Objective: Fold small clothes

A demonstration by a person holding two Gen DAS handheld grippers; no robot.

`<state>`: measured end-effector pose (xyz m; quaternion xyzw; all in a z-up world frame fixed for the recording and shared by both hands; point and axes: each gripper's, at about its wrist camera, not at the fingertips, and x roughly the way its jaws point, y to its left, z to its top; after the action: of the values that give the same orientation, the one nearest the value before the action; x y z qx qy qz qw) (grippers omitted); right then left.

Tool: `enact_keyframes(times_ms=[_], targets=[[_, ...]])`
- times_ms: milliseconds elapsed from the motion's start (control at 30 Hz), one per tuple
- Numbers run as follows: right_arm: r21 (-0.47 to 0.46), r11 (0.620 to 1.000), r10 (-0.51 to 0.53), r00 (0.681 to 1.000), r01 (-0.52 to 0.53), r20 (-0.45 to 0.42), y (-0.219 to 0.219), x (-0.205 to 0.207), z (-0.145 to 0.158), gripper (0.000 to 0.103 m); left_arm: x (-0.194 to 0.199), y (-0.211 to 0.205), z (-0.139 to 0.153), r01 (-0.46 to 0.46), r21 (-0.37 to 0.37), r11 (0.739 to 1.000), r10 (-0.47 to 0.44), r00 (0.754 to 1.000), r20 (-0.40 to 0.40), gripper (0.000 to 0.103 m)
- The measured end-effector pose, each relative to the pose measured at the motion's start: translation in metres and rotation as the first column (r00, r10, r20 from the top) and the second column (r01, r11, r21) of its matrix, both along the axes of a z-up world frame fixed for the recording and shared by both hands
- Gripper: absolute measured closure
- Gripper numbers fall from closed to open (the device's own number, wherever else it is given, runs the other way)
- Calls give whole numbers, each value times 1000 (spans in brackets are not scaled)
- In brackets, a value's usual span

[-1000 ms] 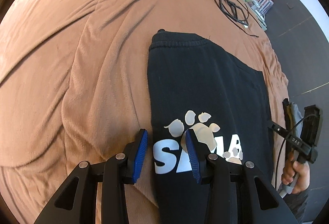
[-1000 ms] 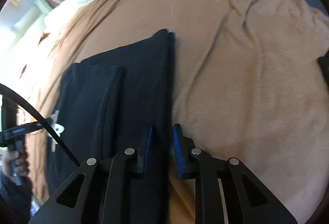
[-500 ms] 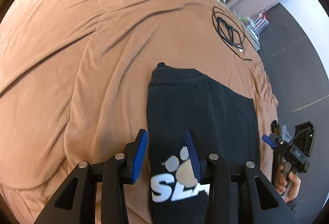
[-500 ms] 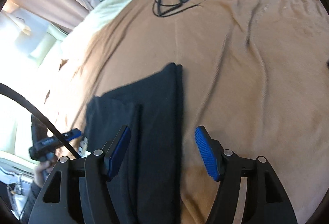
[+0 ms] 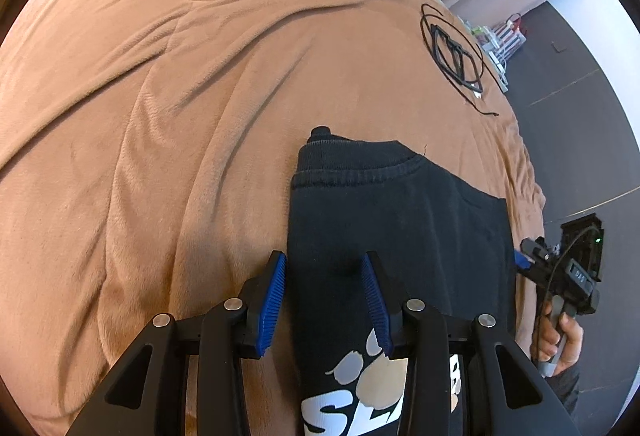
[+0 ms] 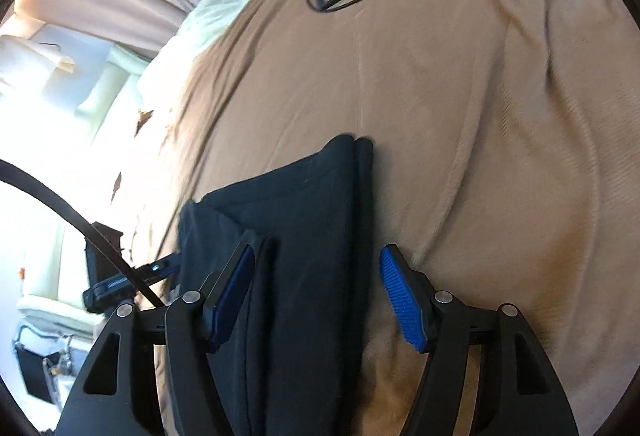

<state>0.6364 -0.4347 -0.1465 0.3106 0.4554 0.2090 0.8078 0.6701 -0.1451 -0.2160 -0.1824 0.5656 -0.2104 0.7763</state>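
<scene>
Black shorts (image 5: 400,228) lie flat on a brown blanket (image 5: 160,115), with both grippers low over their near end.

The blanket stretches wide and bare to the left of the shorts and beyond their waistband; a coil of black cable (image 5: 456,51) lies well apart at the far side, near the bed's right edge, where dark floor (image 5: 580,95) begins. The left gripper (image 5: 324,300) has its 2 blue fingers (image 5: 274,300) apart, straddling the shorts' left edge: 1 finger over the blanket just beside the cloth, the other over the black fabric above the white paw print (image 5: 372,368). The right gripper (image 6: 316,296) has just opened its fingers (image 6: 400,300) wide; they stand apart across the shorts' right edge, clamping nothing.
</scene>
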Motion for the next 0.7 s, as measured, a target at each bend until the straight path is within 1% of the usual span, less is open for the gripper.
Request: enact_keyframes(times_ms=[67,100,233,300,367,400,533,600,667,700], targets=[[73,997,34,999,-34,5,-4,-5,-2,39,1,-1,0,6,-9,1000,-6,1000,0,62],[90,995,50,999,-51,5,-4,-7,-4,40,0,0,0,11,-19,1000,-11,1000,-2,62],[110,987,121,993,-121,2,-4,-13,-8,40,-2,0,0,37,-33,999,-38,999,-19,62],[119,984,134,991,-133,2,-6,-14,-10,44,-3,-1,0,54,-40,998,-55,998,-28,62],[127,982,141,990,-140,-1,-5,-6,-12,54,-3,-4,1,66,-28,997,-66,998,-20,63],[127,981,147,989,-146,0,-4,-4,-13,56,-2,-4,1,67,-27,997,-67,998,-14,65],[60,984,170,985,-170,-2,7,10,-12,59,7,-3,-4,37,-58,998,-38,999,-19,70],[31,985,168,986,-168,-4,13,15,-9,64,13,-1,-7,19,-75,997,-21,1000,-24,74],[-8,988,152,988,-153,-21,18,22,-7,76,17,-2,-8,12,-75,997,-13,1000,-20,78],[-19,989,146,989,-147,-28,21,22,-6,79,19,-2,-8,9,-72,997,-11,1000,-16,80]])
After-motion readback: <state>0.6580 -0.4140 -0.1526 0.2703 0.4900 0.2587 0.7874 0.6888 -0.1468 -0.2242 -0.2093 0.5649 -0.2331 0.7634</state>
